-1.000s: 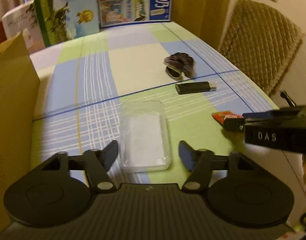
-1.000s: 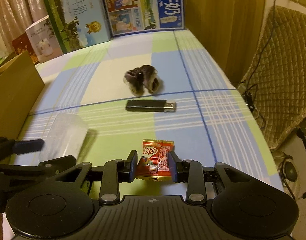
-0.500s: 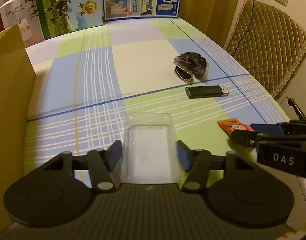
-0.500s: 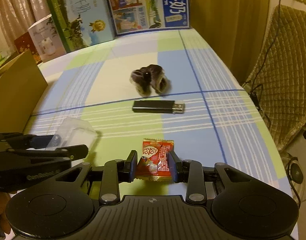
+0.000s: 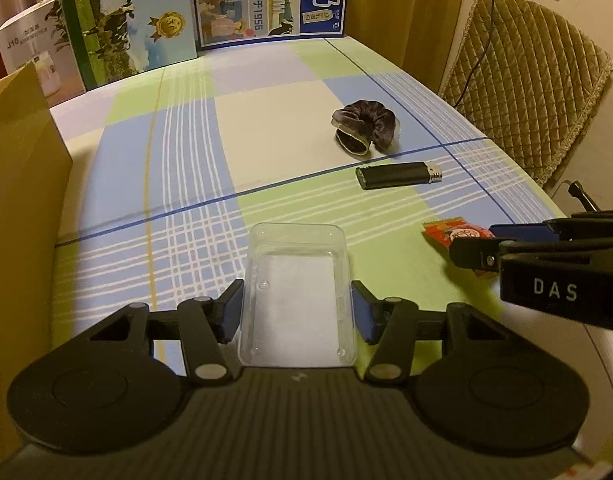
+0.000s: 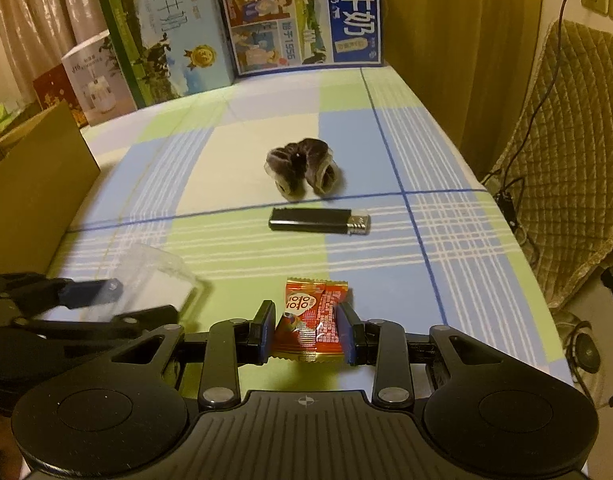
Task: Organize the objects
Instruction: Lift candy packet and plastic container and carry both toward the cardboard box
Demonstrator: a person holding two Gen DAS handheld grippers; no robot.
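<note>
A clear plastic tray (image 5: 296, 292) sits between the fingers of my left gripper (image 5: 296, 312), which is shut on its two long sides near the table's front edge. The same tray (image 6: 158, 280) shows at the left of the right wrist view. My right gripper (image 6: 308, 332) is shut on a red snack packet (image 6: 310, 316), held just above the tablecloth; that packet (image 5: 454, 234) pokes out beyond the right gripper's fingers in the left wrist view. A black lighter (image 5: 398, 175) (image 6: 318, 221) and a dark scrunchie (image 5: 364, 130) (image 6: 302, 170) lie further out on the checked cloth.
A brown cardboard box (image 5: 18, 200) stands along the left edge. Milk cartons (image 6: 298, 16) and other boxes line the far end of the table. A quilted chair (image 5: 522, 92) with cables stands off the right edge.
My left gripper moved forward around the clear tray and shut on it. The right gripper keeps its hold on the red packet, almost unmoved.
</note>
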